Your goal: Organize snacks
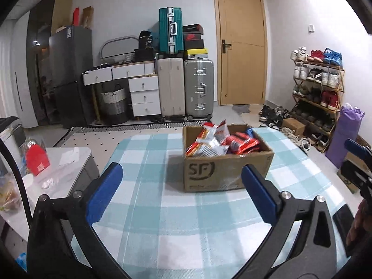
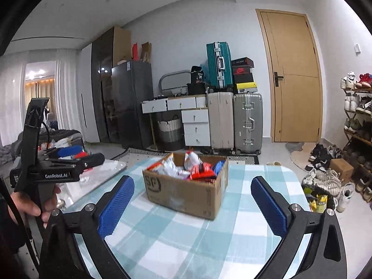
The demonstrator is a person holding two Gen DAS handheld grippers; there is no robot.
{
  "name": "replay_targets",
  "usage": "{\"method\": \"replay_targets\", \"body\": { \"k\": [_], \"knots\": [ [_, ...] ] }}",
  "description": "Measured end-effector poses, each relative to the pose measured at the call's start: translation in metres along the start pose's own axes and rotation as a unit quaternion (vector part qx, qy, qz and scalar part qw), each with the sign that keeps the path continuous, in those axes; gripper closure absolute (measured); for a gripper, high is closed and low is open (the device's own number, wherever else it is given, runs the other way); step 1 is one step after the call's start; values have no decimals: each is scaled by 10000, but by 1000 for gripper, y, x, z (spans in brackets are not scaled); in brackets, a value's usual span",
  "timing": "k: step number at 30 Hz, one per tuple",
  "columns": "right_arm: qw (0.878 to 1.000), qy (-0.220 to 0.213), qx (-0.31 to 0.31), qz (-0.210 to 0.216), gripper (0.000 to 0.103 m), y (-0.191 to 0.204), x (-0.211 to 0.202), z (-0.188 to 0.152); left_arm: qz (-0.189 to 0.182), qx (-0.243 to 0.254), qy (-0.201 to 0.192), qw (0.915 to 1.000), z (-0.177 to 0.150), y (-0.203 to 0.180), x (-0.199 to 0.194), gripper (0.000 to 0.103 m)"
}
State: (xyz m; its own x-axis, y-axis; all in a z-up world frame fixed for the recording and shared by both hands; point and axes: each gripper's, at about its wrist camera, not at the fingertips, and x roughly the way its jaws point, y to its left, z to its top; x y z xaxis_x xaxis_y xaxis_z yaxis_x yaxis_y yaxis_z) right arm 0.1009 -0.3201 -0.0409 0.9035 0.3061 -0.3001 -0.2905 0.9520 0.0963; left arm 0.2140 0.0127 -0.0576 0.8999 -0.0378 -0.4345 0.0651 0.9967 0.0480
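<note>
Left wrist view first: I've got my left gripper spread wide, blue fingers at lower left and lower right, nothing between them. Dead centre sits the cardboard box on the checked table, stuffed with red and white snack packets. The right gripper pokes in at the right edge.

Over to the right wrist view: my right gripper is wide open too, empty. The box sits centre frame, just beyond the fingers, snacks heaped inside. At left, a hand holds the left gripper.
</note>
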Motion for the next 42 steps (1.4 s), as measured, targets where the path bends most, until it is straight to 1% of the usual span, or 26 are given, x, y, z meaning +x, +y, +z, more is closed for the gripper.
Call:
{"method": "replay_targets", "body": {
  "k": [2, 4, 6, 9, 11, 15, 16, 19, 20, 23, 27, 32, 35, 42],
  "knots": [
    [10000, 8, 37, -50, 1, 0, -2, -13, 92, -31, 16, 10000, -10, 3, 3, 1],
    [9999, 12, 112, -109, 1, -2, -3, -27, 133, -47, 14, 9999, -27, 6, 7, 1],
    [9997, 44, 182, -158, 1, -6, -3, -41, 296, 36, -42, 9995, -42, 4, 12, 1],
    [9991, 41, 215, -371, 1, -13, 1, -54, 467, 125, -81, 9988, -60, 3, 21, 1],
    [9986, 19, 267, -465, 1, -17, 3, -64, 455, 121, -71, 9989, -68, 4, 27, 1],
    [9981, 61, 365, -490, 1, -24, 10, -72, 384, 47, -23, 9992, -82, 7, 42, 1],
    [9980, 150, 417, -451, 1, -26, 14, -76, 369, 30, -6, 9993, -84, 8, 46, 1],
    [9973, 211, 588, -379, 1, -30, 20, -79, 325, -7, 37, 9995, -94, 8, 54, 1],
    [9972, 229, 606, -362, 1, -30, 22, -82, 308, 4, 42, 9995, -96, 9, 57, 1],
    [9974, 268, 552, -377, 1, -29, 27, -85, 419, 63, -67, 9991, -101, 7, 56, 1],
    [9977, 211, 526, -379, 1, -27, 28, -86, 366, 54, -141, 9992, -104, 7, 56, 1],
    [9978, 269, 483, -374, 1, -26, 32, -85, 405, -221, 88, 9989, -104, 19, 69, 1],
    [9976, 268, 507, -380, 1, -27, 31, -84, 385, -308, 104, 9987, -103, 23, 68, 1],
    [9964, 264, 712, -388, 0, -35, 31, -87, 365, -99, 37, 9993, -104, 22, 67, 1]
  ]
}}
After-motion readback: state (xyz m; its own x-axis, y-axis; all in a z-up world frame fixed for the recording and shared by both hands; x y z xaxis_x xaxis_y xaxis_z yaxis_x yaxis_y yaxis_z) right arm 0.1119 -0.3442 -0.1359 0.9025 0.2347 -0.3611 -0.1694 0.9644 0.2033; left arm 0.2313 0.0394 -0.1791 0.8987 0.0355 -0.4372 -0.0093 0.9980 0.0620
